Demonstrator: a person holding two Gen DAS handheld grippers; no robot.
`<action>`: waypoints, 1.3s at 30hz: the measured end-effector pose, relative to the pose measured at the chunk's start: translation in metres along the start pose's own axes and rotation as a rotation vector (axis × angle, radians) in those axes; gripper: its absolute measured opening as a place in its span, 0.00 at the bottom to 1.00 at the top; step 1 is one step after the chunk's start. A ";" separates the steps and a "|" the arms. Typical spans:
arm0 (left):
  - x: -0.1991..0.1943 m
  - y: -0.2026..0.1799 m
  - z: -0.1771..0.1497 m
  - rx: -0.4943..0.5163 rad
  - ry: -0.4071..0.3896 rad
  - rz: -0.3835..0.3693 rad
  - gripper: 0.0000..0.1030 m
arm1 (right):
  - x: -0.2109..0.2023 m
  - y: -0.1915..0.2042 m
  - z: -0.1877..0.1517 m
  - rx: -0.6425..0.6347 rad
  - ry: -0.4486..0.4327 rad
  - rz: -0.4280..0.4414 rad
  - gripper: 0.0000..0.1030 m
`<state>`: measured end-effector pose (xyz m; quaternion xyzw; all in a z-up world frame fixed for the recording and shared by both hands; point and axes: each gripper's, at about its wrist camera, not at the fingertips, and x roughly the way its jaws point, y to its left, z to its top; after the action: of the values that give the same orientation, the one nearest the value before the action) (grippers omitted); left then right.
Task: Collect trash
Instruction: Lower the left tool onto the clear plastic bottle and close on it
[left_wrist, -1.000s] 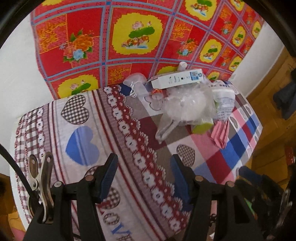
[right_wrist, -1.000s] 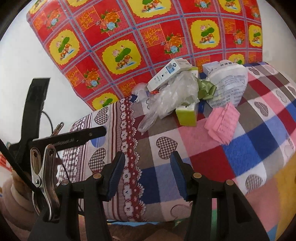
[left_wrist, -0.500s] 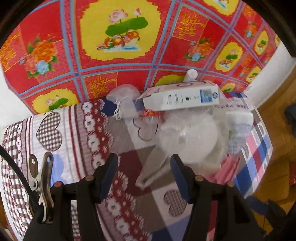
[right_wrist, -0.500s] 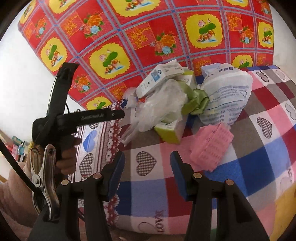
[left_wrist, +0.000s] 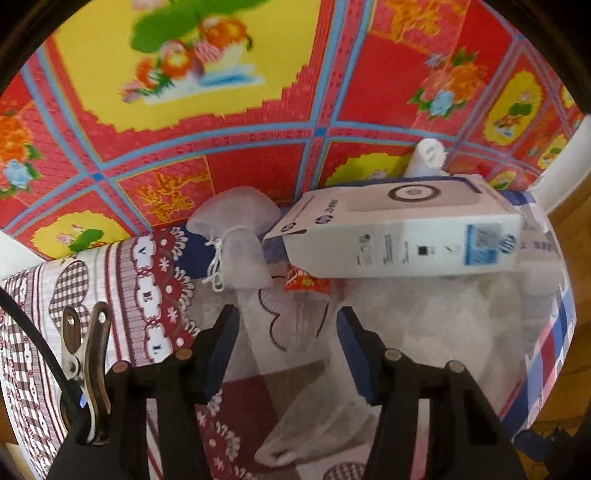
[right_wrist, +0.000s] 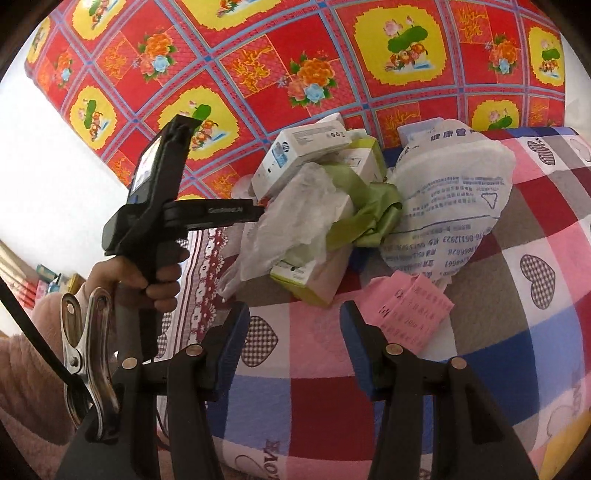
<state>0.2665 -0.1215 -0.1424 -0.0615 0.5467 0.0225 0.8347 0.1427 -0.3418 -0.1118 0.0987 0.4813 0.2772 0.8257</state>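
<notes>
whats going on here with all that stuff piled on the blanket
A person holds tongs in each hand over a trash pile on a patchwork blanket. The left tongs, empty and closing slightly, hang near a clear plastic bag under a white box. The right tongs are open near pink paper. Nothing is picked up yet.

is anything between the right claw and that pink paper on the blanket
Nothing visible stands in the way. The right claw hangs with jaws apart and empty, and only bare checked blanket lies between it and the pink paper. The pile of trash, with its yellow-green box, sits farther back, beyond the paper.
</notes>
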 end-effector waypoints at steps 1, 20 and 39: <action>0.003 -0.002 0.002 0.002 0.002 0.003 0.57 | 0.000 -0.002 0.001 0.001 0.001 0.001 0.51; 0.036 0.000 0.012 -0.024 0.022 -0.042 0.32 | 0.003 -0.008 -0.004 0.056 0.005 -0.024 0.51; -0.031 0.099 -0.072 -0.079 0.034 0.010 0.32 | 0.023 0.059 -0.008 -0.007 0.011 0.000 0.51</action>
<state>0.1776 -0.0319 -0.1500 -0.0923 0.5597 0.0471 0.8222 0.1235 -0.2812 -0.1072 0.0943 0.4849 0.2796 0.8233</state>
